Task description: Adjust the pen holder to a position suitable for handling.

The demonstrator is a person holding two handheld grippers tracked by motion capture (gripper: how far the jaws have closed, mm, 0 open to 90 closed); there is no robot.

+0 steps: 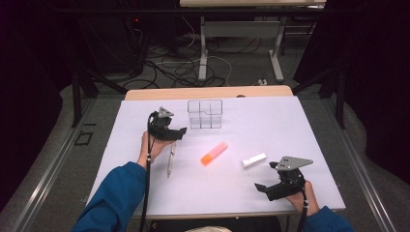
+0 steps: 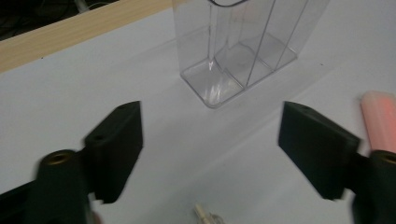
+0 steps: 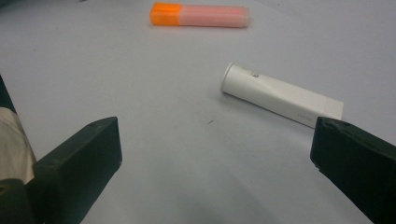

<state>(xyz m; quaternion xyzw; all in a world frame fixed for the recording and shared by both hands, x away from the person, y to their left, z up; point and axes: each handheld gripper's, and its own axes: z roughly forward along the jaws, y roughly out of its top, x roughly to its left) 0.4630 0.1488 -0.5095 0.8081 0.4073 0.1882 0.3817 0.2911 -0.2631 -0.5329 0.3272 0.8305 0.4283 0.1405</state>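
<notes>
A clear plastic organizer (image 1: 205, 113) with several compartments stands at the table's back middle; in the left gripper view the organizer (image 2: 243, 51) stands just ahead of the jaws. My left gripper (image 1: 176, 133) is open beside it, above a pen (image 1: 170, 159) whose tip (image 2: 205, 215) shows at the bottom edge. An orange highlighter (image 1: 213, 153) lies mid-table, also seen as the highlighter (image 3: 200, 15) and highlighter (image 2: 380, 119). A white stick-shaped item (image 1: 254, 160) lies to its right, the white item (image 3: 280, 95) ahead of my open right gripper (image 1: 265, 178).
The white table sheet (image 1: 290, 125) ends at a wooden strip (image 1: 208, 92) at the back. Beyond the table are desk legs and cables on the floor (image 1: 193, 67). Dark curtains stand on both sides.
</notes>
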